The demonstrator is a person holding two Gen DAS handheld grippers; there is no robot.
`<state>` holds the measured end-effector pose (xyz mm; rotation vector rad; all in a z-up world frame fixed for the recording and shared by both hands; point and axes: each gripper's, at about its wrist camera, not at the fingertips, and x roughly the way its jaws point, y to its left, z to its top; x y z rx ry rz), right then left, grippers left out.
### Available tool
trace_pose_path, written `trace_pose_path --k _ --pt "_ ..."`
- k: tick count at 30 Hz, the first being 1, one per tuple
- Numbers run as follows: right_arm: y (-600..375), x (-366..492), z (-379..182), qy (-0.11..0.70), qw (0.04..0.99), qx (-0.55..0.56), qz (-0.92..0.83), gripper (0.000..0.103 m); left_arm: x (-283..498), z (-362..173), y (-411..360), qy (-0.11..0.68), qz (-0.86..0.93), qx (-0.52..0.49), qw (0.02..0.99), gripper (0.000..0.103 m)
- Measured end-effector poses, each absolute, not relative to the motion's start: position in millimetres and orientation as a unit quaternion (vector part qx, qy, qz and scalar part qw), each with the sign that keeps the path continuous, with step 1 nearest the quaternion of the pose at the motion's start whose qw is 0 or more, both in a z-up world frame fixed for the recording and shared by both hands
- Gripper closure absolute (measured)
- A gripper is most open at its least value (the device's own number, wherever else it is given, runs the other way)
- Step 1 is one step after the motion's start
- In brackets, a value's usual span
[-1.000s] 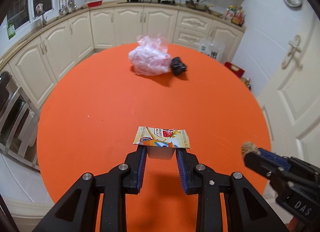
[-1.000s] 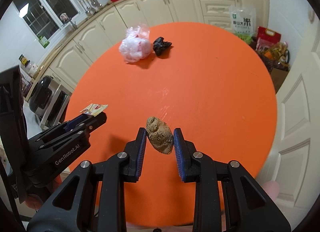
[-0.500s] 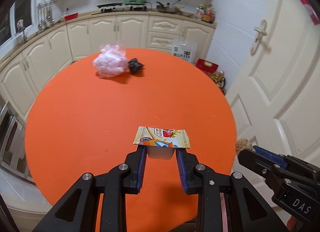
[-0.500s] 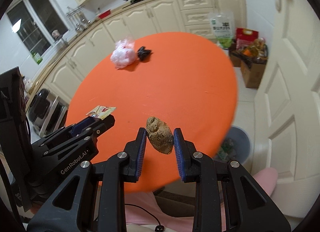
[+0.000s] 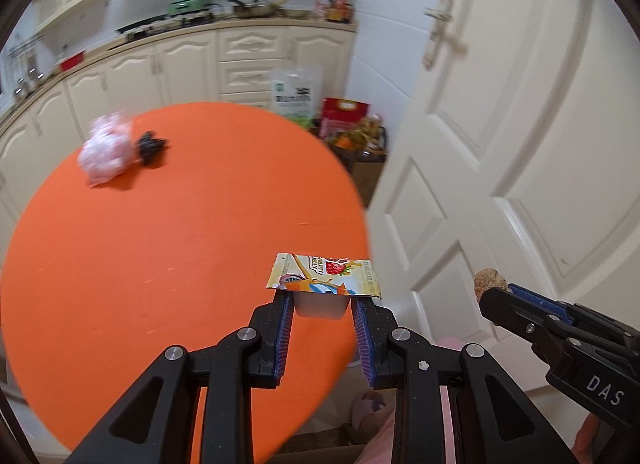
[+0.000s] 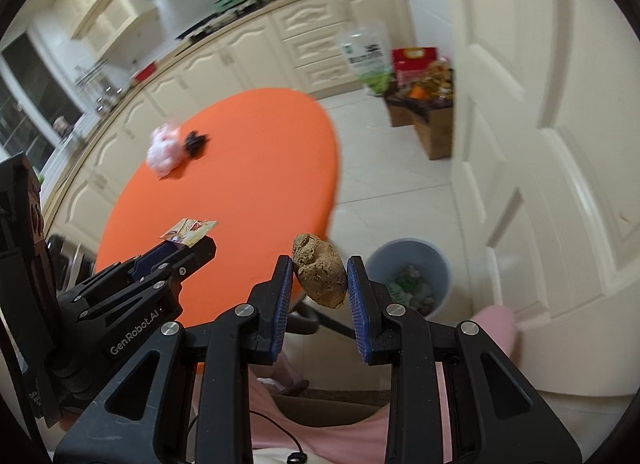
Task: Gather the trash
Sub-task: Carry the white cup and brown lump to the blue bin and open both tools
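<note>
Left gripper (image 5: 322, 310) jaws narrow, clamped on a small white jelly cup (image 5: 320, 304) by its sides; the printed foil lid (image 5: 324, 275) sits flat on top, just past the fingertips. Right gripper (image 6: 318, 284) jaws narrow, pinching a brown crumpled lump (image 6: 320, 276) between the blue pads (image 6: 282, 296); the lump sticks out above and below the pad tips. Both loads are held in the air, off the table. Seen from the left wrist, the right gripper is off to the right of the left jaws, beyond the table edge, lump at its tip. Below and just right of the right jaws, a grey-blue trash bin (image 6: 408, 252) stands on the floor with rubbish inside. The orange round table (image 5: 160, 244) lies ahead and left of both jaws. Far across it, well apart from both grippers, a pink-white crumpled plastic bag (image 5: 105, 152) with a black crumpled wad (image 5: 150, 145) just beside it, blurred. Past the table: cream cabinets (image 5: 180, 68), white door (image 5: 500, 124) right.
</note>
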<state>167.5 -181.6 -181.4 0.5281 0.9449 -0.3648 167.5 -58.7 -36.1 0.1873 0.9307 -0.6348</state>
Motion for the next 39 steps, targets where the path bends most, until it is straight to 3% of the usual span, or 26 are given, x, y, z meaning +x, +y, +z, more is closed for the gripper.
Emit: trace_pose_path --k 22,27,39 --pt "-298.2 115.6 -219.8 0.455 0.789 0.311 -0.270 0.077 212.6 -90.0 -220.9 0.487 -0.359 0.167 0.779 0.077" --pt "-312.3 116.5 -229.6 0.457 0.781 0.325 -0.275 0.077 229.9 -102.5 -245.9 0.507 -0.337 0.181 0.772 0.073" --pt "-314.1 137.0 -241.5 0.470 0.779 0.326 -0.257 0.077 241.1 -97.1 -243.6 0.497 -0.325 0.177 0.785 0.072"
